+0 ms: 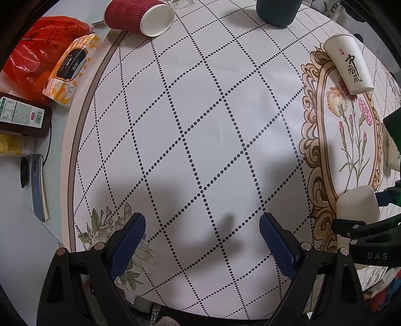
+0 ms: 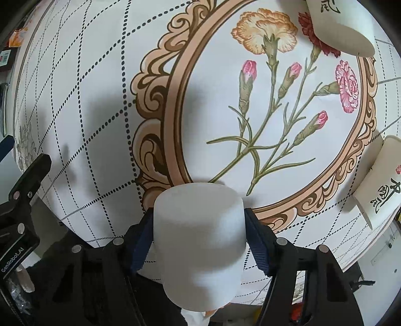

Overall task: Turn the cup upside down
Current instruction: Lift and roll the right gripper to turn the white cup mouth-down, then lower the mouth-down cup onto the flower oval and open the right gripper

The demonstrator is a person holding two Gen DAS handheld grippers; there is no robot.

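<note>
Meanwhile, the right gripper [image 2: 199, 235] clamped a plain white cup [image 2: 199, 240] between its blue pads [image 2: 258, 247], holding it over the near edge of the round floral table [image 2: 100, 125], closed end facing away from the camera. The left gripper [image 1: 201, 240] hovered with fingers spread wide apart, gripping nothing. Two printed paper cups [image 2: 340, 27] lay on their sides near the carnation medallion [image 2: 270, 100]; a red ribbed cup [image 1: 137, 16] lay tipped at the far rim.

red bag [image 1: 37, 50], tissue pack [image 1: 71, 67], dark bottle [image 1: 23, 114]
</note>
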